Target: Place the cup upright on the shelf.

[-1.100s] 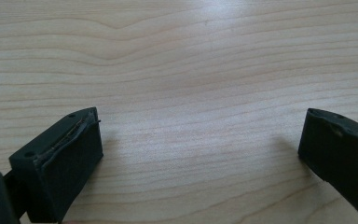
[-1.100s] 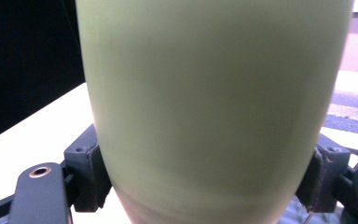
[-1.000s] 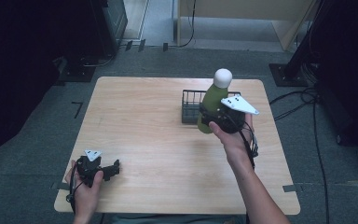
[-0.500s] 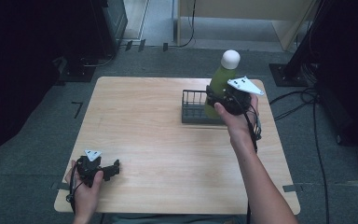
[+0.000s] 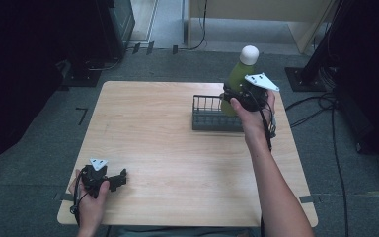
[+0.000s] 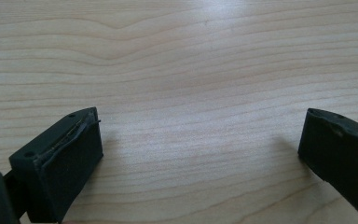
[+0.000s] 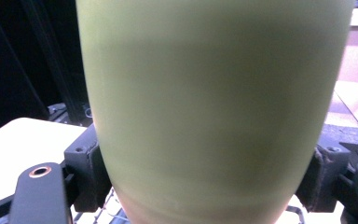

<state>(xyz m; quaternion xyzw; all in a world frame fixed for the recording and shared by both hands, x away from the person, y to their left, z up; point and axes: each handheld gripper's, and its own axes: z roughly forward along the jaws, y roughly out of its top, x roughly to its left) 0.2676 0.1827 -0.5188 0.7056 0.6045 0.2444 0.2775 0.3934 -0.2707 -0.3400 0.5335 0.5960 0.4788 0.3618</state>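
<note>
the high view looks forward and down over the whole table, the left gripper view hugs its wood near-left, and the right gripper view faces the green bottle close at far right.

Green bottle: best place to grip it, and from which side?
Grip the green bottle on its wide lower body, coming level from the person's side, as the right gripper does. The body is broad and near-straight there; the white cap end narrows.

— What lies under everything?
— A light wooden table with visible grain, standing on grey carpet flooring.
— And beyond it?
— Dark equipment stands, black cables, a pale wooden cabinet.
</note>
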